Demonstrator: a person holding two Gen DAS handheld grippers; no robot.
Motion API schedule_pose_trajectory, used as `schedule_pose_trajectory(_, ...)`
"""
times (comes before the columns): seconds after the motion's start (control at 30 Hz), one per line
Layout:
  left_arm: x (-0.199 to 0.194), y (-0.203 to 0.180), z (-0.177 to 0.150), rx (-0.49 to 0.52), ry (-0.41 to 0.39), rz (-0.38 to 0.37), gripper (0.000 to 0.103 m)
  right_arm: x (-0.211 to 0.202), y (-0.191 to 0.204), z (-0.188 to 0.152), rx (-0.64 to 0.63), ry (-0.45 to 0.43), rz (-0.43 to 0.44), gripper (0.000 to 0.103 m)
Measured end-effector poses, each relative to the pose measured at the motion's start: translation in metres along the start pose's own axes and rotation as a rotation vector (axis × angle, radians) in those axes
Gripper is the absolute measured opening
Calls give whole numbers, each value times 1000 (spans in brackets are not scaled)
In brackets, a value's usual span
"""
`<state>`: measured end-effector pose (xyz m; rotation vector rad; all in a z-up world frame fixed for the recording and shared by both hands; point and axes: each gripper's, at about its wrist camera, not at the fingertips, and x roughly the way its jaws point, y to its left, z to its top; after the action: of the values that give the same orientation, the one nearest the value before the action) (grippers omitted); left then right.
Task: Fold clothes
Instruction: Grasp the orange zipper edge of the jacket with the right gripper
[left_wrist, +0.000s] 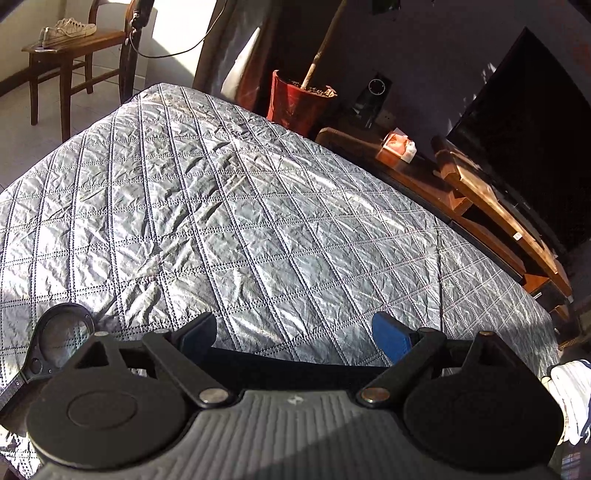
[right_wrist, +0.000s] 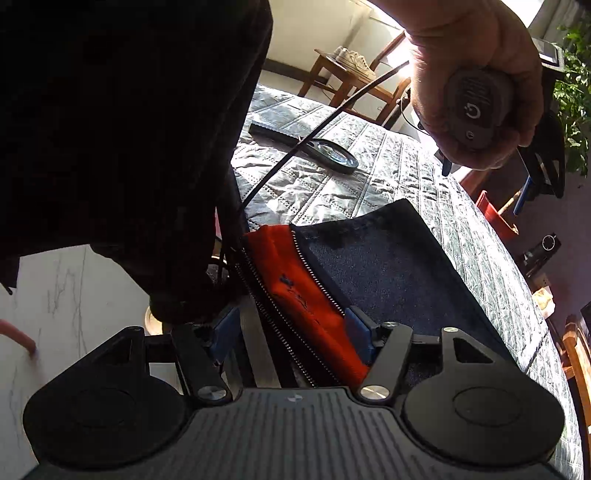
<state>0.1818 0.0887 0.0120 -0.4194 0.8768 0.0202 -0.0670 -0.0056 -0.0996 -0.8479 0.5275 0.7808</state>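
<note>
A magnifying glass (right_wrist: 338, 154) is seen lying on the grey quilted cover (left_wrist: 236, 206), with a dark flat remote-like object (right_wrist: 271, 132) just beside it. Beyond the cover, white sneakers (left_wrist: 68, 31) are set on a wooden chair (left_wrist: 62, 55). A red plant pot (left_wrist: 295, 103) and a dark television screen (left_wrist: 524, 147) are found along the wall.

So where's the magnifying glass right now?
The magnifying glass lies on the quilted bedspread, beyond the dark garment in the right wrist view.
</note>
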Motion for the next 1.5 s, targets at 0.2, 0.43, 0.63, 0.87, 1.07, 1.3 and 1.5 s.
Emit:
schedule_pose_trajectory(0.2,-5,8,3,-5,-6,-3,89,36,7,11,-48,35,-13,74)
schedule_pose_trajectory(0.43,-10,27,7,-34,-17,8,89,43,-1,5,-85,10,27,62)
schedule_pose_trajectory(0.63,-12,35,9,-55,-18,3,89,33,-56,-4,343,-39,189,51)
schedule_pose_trajectory(0.87,-10,35,9,-63,-11,-2,89,38,-89,-25,683,-39,330,56)
schedule_pose_trajectory(1.07,-8,34,7,-65,-5,-5,89,44,-109,-37,794,-45,268,60)
schedule_pose_trajectory(1.3,-8,33,8,-77,-11,7,90,39,-64,-3,341,-18,153,67)
schedule_pose_trajectory(1.5,-6,35,8,-93,-6,9,90,43,-27,12,103,14,44,52)
